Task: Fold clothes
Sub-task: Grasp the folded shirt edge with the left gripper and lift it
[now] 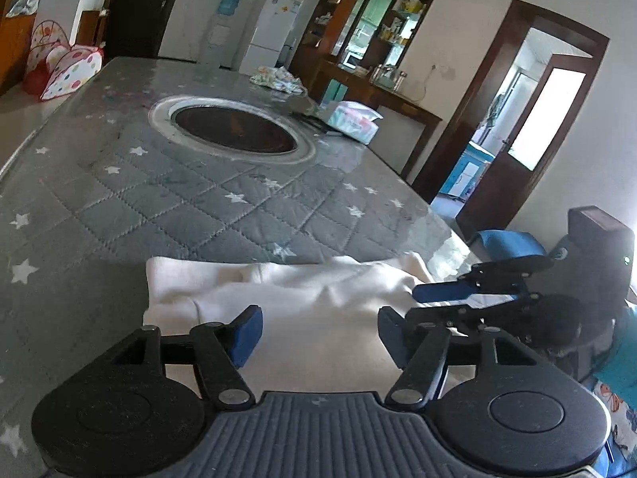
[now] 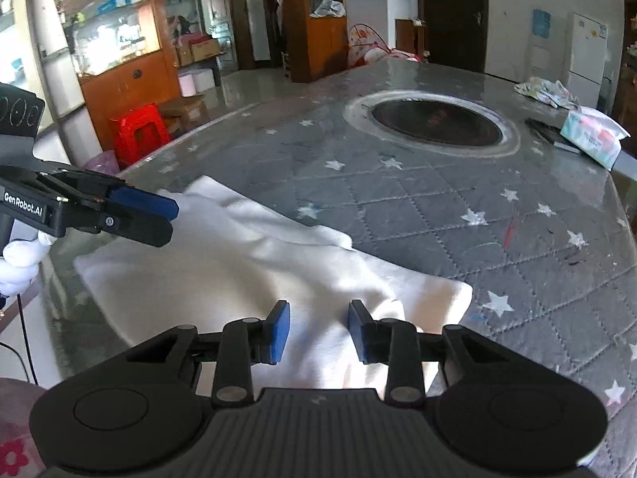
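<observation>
White folded cloth [image 2: 254,275] lies flat at the near edge of the grey star-quilted tabletop [image 2: 458,207]. Both the left gripper [image 1: 320,336] and the right gripper [image 2: 318,332] hover just above it, jaws spread apart and holding nothing.

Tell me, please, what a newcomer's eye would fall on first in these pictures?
Probably the white, rumpled cloth garment lying at the near edge of the grey quilted, star-printed table cover, with the open left gripper and the open right gripper hovering over it. Next, the dark round recess with its pale ring at the table's centre.
</observation>
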Motion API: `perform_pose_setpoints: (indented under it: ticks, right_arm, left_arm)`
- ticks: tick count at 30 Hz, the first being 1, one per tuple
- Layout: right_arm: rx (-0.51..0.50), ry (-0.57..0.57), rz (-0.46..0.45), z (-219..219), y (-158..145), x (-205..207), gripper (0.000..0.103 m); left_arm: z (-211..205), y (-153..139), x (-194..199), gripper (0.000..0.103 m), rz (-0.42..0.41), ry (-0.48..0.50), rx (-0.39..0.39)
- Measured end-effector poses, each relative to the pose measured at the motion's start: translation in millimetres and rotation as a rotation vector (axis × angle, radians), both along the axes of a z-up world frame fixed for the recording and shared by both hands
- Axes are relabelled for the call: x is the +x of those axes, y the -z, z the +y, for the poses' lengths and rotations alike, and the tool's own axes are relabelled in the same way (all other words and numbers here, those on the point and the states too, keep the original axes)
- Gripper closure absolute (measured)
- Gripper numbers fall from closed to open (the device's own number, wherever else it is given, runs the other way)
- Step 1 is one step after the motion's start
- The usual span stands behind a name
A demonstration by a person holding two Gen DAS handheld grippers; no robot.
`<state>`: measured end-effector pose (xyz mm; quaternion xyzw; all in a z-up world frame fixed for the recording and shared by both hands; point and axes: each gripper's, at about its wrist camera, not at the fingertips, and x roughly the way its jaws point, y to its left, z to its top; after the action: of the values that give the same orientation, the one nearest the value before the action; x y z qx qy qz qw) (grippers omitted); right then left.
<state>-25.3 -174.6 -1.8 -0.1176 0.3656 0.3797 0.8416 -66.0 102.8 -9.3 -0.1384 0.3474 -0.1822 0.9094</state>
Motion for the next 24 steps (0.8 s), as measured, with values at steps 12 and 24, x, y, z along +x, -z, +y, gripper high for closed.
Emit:
perform_pose_setpoints:
  ticks: [12,24]
  right_arm:
    - [-0.025,0.026,-0.017,10.1,-4.5,16.1,0.067]
    - [-0.07,0.086,-0.015,35.8,6.2,40.4,0.058]
  left_arm:
    - [7.9,7.9,17.5,0.034,0.003,-0.048,0.008]
    - [-9.6,13.4,25.3,0.036,-0.032,-0.066,0.201]
